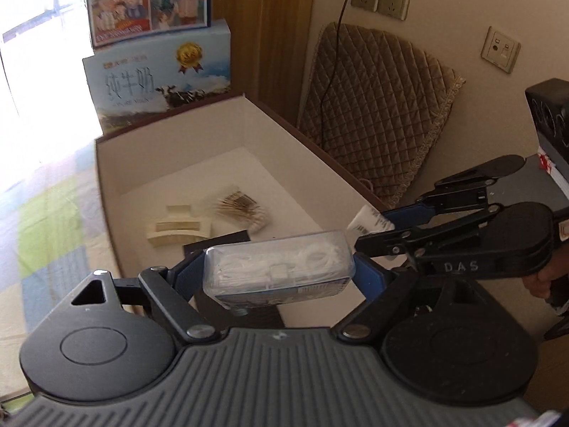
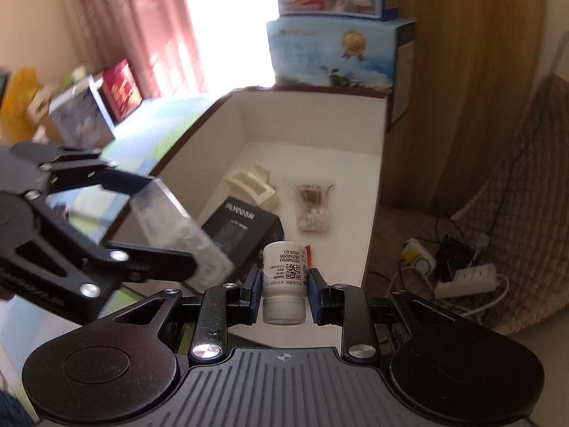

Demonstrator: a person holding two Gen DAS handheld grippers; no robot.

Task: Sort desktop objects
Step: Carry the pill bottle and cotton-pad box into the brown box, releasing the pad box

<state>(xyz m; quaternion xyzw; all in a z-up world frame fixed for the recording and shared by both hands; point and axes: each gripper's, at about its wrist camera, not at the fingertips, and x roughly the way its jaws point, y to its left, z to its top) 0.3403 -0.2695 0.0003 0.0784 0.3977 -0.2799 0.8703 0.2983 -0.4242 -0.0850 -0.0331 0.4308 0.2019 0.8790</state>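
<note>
Clear hard plastic case [image 1: 279, 270] of coiled white cable, clamped end to end in the left gripper [image 1: 281, 272], jaws wide on its short ends, hanging over the near end of the open storage box [image 1: 170, 131]. White plastic bottle [image 2: 284, 281], small, labelled, cap toward the camera, pinched by its sides in the right gripper [image 2: 284, 291], also above the box's near end. Box contents: cream hair clip [image 2: 250, 185] and bag of cotton swabs [image 2: 313, 206] toward the far end, black carton [image 2: 240, 231] nearer. Handling, judged: both items light and rigid; the smooth case may slip, so flat faces suit best; the bottle is best gripped mid-body.
</note>
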